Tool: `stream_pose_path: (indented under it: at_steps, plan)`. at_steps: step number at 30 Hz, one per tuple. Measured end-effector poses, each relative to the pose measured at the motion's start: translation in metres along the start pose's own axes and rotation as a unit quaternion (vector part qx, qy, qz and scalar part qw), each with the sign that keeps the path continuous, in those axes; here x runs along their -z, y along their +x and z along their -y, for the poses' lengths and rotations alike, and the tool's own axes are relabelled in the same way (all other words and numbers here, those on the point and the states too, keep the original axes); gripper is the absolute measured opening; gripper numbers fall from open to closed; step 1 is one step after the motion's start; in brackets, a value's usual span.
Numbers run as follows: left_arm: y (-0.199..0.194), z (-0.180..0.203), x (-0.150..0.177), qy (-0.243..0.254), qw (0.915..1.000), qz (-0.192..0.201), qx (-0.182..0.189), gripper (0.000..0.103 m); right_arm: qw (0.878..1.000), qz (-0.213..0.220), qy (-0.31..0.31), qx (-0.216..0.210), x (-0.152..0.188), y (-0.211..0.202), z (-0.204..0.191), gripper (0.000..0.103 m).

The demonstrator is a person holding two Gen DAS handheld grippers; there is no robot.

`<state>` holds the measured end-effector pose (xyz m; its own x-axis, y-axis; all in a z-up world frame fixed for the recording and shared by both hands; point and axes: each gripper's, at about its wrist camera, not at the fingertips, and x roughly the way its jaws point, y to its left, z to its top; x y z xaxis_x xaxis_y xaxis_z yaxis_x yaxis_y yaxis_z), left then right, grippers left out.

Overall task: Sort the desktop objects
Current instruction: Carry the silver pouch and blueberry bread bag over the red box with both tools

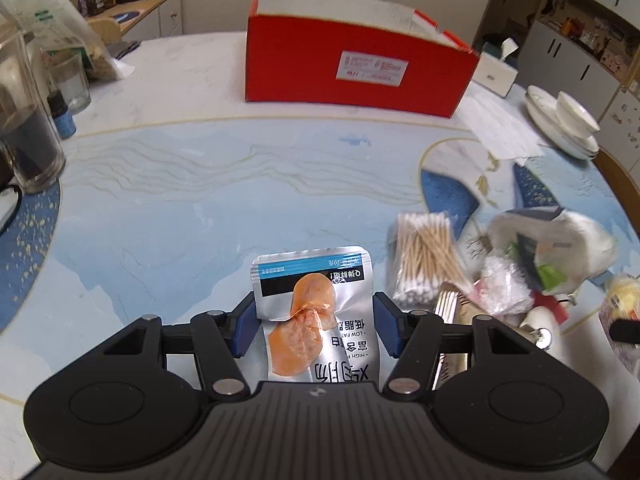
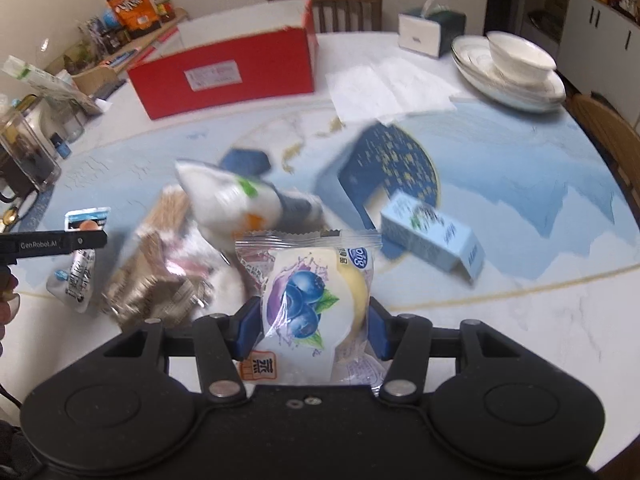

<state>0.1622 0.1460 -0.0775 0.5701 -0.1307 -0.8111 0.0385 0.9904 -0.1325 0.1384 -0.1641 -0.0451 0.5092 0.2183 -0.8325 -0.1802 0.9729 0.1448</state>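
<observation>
Blue pads of the left gripper are clenched on a silver foil pouch, one pad at each of its side edges. The pouch bears a photo of an orange piece of meat, a blue and black band, Chinese characters and the words "LOW FAT" and "HIGH P…", all upside down from this camera. It hangs clear of the table.

Pads of the right gripper grip a clear-wrapped pastry printed with blueberries; a round blue logo sits at its upper corner, too blurred to read, and an orange tag with a Chinese character shows at the bottom.

Just right of the pouch lie a bag of cotton swabs and a jumbled pile of packets, touching one another. From the right wrist view, a pale blue carton lies on its side beyond the pastry, its print unreadable. The left gripper's side reads "GenRobot.AI".

Farther back stands an open red box with a white label of illegible red print, then a tissue box, stacked plates with a bowl, and an orange snack bag on the side counter.
</observation>
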Motion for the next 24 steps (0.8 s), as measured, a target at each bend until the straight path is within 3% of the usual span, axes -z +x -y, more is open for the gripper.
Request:
stream_pose_path:
  at_steps: [8, 24]
  plan:
    - [-0.023, -0.001, -0.022, 0.018, 0.9996, 0.019, -0.001, 0.059, 0.999, 0.038, -0.018, -0.014, -0.038, -0.015, -0.019, 0.052]
    - [-0.043, 0.016, -0.075, 0.026, 0.9982, 0.054, 0.003, 0.059, 0.991, 0.061, -0.093, -0.071, -0.115, -0.029, -0.023, 0.052]
